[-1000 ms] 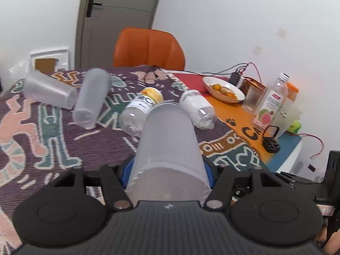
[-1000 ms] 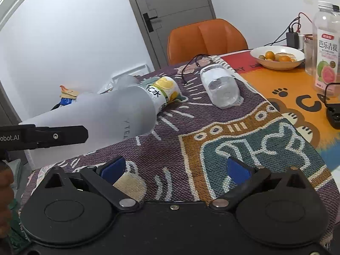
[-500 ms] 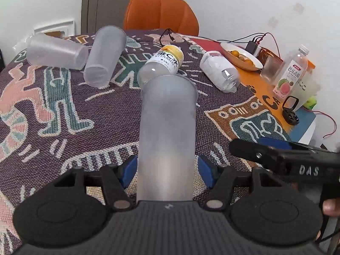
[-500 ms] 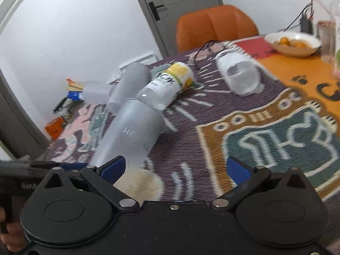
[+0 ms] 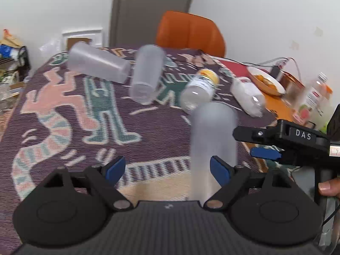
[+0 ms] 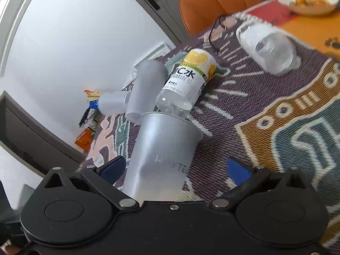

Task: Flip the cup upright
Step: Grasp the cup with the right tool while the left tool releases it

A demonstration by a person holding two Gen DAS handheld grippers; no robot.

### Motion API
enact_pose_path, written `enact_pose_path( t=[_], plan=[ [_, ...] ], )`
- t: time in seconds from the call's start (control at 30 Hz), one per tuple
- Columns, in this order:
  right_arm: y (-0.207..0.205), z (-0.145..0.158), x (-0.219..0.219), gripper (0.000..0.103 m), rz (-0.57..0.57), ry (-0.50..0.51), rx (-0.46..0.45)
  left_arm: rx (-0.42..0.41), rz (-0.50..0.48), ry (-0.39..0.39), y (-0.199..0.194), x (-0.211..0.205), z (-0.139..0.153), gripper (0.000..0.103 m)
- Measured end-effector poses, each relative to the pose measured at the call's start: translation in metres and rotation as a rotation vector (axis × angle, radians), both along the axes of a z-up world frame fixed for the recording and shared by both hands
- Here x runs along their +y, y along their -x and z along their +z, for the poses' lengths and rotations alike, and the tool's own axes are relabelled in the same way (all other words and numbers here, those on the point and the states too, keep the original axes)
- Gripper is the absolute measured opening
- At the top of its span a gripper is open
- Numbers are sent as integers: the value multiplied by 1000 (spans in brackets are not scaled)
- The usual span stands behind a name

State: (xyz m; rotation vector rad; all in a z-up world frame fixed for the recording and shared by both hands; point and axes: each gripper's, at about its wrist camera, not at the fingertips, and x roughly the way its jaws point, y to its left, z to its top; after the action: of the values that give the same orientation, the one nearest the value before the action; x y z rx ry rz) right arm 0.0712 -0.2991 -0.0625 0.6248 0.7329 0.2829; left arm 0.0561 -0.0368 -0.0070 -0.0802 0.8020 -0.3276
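Frosted plastic, the cup [image 6: 163, 153] stands upright near the worktop's [image 5: 63, 114] front edge between my spread-apart right tool [image 6: 174, 167]; its base is hidden behind that tool's body. My left tool [image 5: 167, 169] gapes too, cup blurred beside it.
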Motion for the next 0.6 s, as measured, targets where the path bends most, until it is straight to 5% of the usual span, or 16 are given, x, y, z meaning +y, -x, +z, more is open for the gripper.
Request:
enact_pose_path(
  t=[0.6],
  plan=[
    [-61, -21, 17, 101, 59, -91, 98, -2, 287, -23, -3, 63, -2, 87]
  ],
)
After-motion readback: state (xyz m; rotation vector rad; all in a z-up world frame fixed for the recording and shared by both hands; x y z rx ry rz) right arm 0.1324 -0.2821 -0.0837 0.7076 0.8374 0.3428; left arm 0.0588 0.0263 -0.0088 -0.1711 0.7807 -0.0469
